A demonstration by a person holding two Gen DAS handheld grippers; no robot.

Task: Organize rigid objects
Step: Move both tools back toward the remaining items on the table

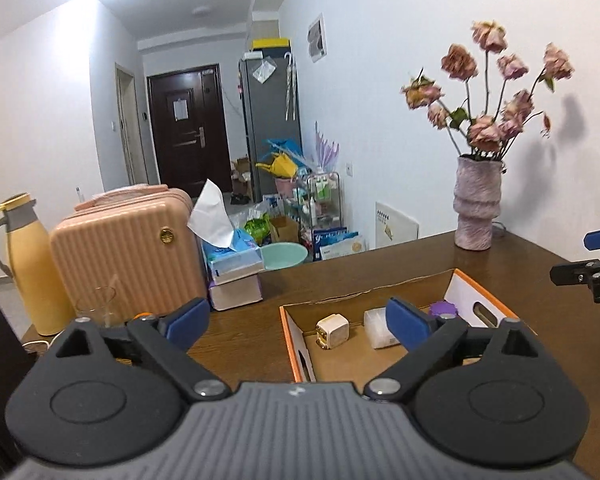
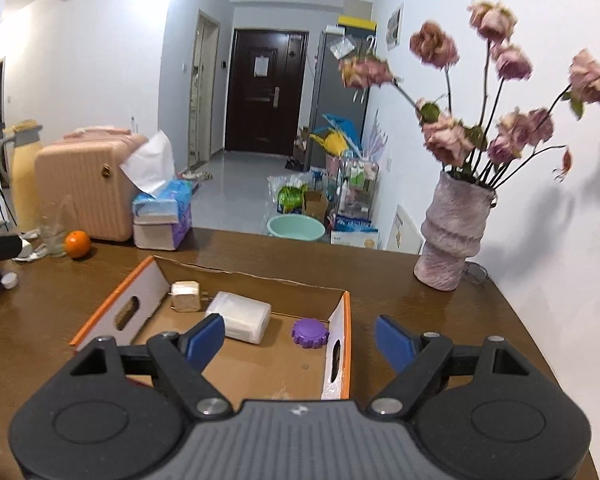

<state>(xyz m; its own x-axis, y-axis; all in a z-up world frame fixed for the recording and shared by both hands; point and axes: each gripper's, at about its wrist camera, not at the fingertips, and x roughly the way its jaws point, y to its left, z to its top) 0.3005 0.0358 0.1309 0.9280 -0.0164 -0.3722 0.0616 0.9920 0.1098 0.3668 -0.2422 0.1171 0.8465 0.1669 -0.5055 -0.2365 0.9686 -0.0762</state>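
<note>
Left wrist view, nearest first: finds the left gripper [image 1: 298,322] spread wide, nothing between the pads, hanging above the desk [image 1: 240,344] over the left wall of the box [image 1: 472,292]. Right wrist view: finds the right gripper [image 2: 300,340] likewise parted and empty, straddling the box's right wall. Touches nothing in either case.

Next, on the box floor: purple cap [image 2: 310,333] close to the right wall, white case [image 2: 240,316] mid-floor, plug [image 2: 186,296] just beside the case toward the left wall. Reads as three rigid things stowed.

Beyond the box, toward the desk's far left corner: orange [image 2: 77,244], glass [image 2: 56,236] just beside it, small white lid [image 2: 9,280] nearer the left edge. Farther back, at or just past the far edge: tissue pack [image 2: 162,204], then suitcase [image 2: 84,192] and flask [image 2: 22,172]. At the far right corner: vase [image 2: 452,236] of dried roses, upright, near the wall.

Judged step: between placements, with both grippers empty and clear of the contents, probably choosing the next piece.

Next move, as a guess: calls for swinging the left gripper to the left edge, lining up over the lid, sinking nearly to the desk and closing on a low, small target. Calls too for keeping well off the glass and the orange, since either could tip or roll at a nudge. Then back over the box and release onto a bare patch of floor.
</note>
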